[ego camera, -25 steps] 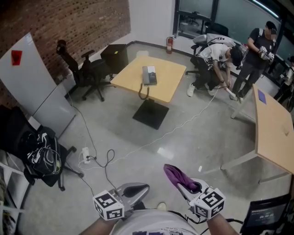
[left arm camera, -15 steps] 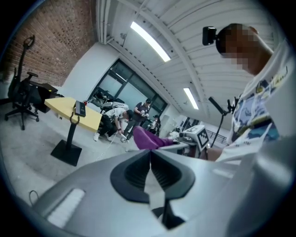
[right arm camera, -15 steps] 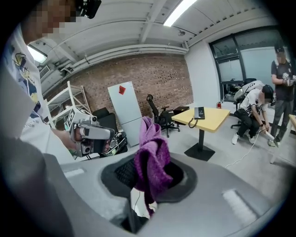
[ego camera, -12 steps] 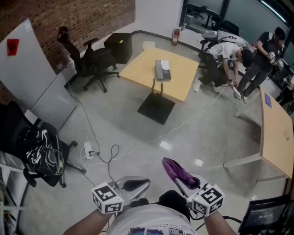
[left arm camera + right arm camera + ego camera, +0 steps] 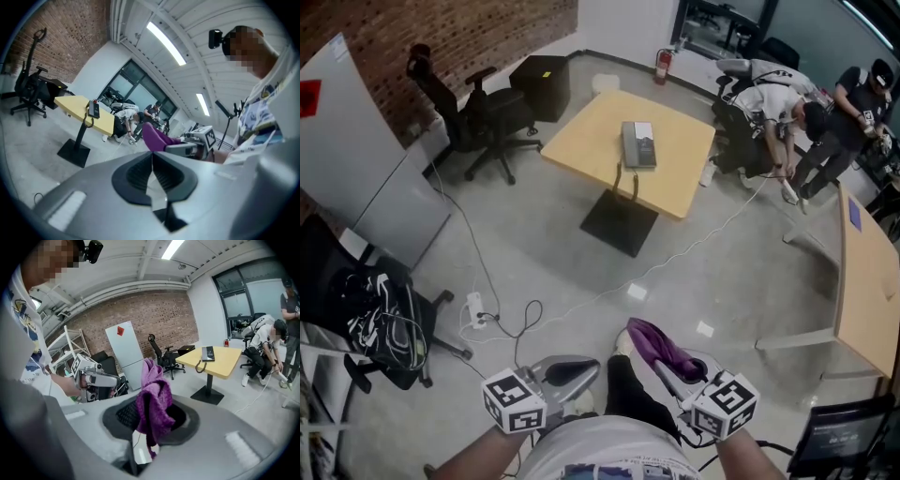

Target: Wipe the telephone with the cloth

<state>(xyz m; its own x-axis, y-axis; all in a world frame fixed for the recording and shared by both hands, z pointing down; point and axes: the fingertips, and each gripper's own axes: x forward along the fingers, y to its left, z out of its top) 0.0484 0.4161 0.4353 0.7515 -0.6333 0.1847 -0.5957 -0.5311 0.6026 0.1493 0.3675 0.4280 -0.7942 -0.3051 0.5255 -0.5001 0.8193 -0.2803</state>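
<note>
Purple cloth (image 5: pixel 654 339) is clamped in the right gripper (image 5: pixel 668 368), well apart from the telephone (image 5: pixel 637 143) on the table (image 5: pixel 591 141); left gripper (image 5: pixel 581 371) is held closed, empty.

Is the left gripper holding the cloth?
No: the purple cloth is clamped in the right gripper, while the left gripper is shut with nothing between its jaws.

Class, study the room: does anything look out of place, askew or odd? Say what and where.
The cord of the telephone hangs over the near edge of the yellow table, and a white cable trails loose across the floor: a snag and a trip hazard.
</note>
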